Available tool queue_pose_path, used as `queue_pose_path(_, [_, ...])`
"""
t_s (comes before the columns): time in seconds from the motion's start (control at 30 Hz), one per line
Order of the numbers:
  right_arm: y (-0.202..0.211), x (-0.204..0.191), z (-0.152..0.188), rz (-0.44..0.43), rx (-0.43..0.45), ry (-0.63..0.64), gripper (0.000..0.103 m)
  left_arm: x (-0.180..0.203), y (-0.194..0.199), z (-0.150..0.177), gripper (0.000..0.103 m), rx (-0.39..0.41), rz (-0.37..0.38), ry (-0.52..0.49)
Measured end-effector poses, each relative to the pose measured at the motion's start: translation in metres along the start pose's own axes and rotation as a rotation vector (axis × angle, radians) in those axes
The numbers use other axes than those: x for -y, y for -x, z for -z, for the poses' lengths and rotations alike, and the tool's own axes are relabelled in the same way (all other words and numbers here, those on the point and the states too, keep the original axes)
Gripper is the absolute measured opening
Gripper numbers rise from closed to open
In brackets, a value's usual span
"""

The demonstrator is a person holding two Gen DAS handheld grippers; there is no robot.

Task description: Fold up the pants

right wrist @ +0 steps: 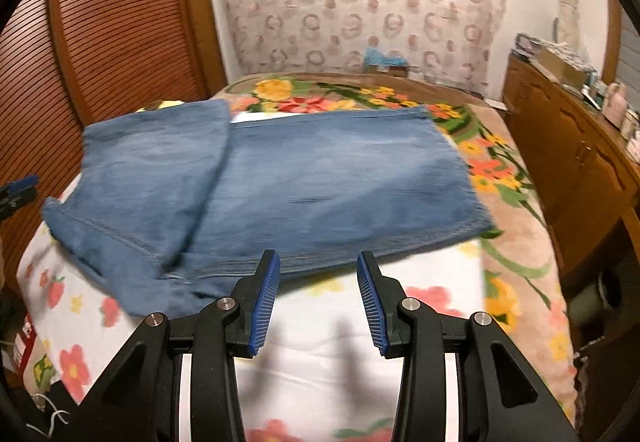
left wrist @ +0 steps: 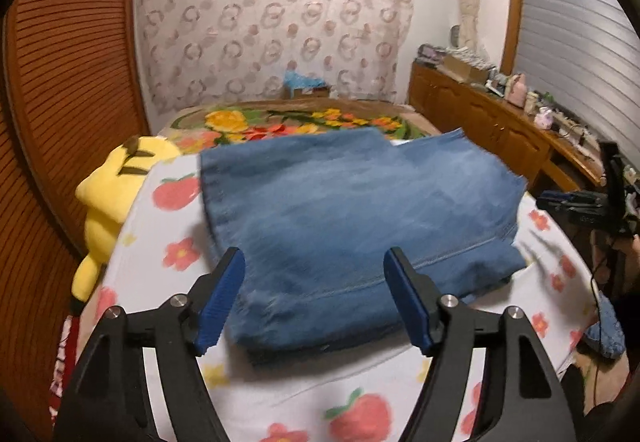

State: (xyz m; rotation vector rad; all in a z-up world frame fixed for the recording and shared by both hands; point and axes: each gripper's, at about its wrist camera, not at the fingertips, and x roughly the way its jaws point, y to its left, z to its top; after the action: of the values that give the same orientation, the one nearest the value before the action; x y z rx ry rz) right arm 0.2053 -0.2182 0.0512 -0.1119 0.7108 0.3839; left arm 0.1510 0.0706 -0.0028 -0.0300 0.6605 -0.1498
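Blue denim pants (left wrist: 352, 218) lie folded in layers on a white flowered sheet (left wrist: 288, 398) on the bed. My left gripper (left wrist: 316, 262) is open and empty, hovering just above the near edge of the pants. In the right wrist view the pants (right wrist: 304, 186) spread across the bed, with one layer folded over at the left. My right gripper (right wrist: 318, 266) is open and empty, just short of the pants' near edge, above the sheet (right wrist: 328, 338).
A yellow plush toy (left wrist: 116, 190) lies at the bed's left edge by a slatted wooden door (left wrist: 60, 82). A floral blanket (right wrist: 504, 178) covers the far and right bed. A wooden cabinet (right wrist: 568, 146) with clutter stands right.
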Motion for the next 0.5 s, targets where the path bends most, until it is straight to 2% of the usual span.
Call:
queue_pose_path(0.1, [-0.001, 0.019, -0.001, 0.027, -0.003, -0.03, 0.042, 0.018, -0.012, -0.009, 0.073, -0.003, 0.026, -0.026])
queue_pose_path(0.2, [-0.004, 0.031, -0.001, 0.057, -0.004, -0.058, 0.048, 0.041, -0.031, -0.016, 0.073, -0.024, 0.058, -0.06])
queue_pose_path(0.5, [-0.022, 0.059, -0.013, 0.073, -0.034, -0.124, 0.048, 0.104, -0.085, -0.019, 0.073, -0.113, 0.152, -0.126])
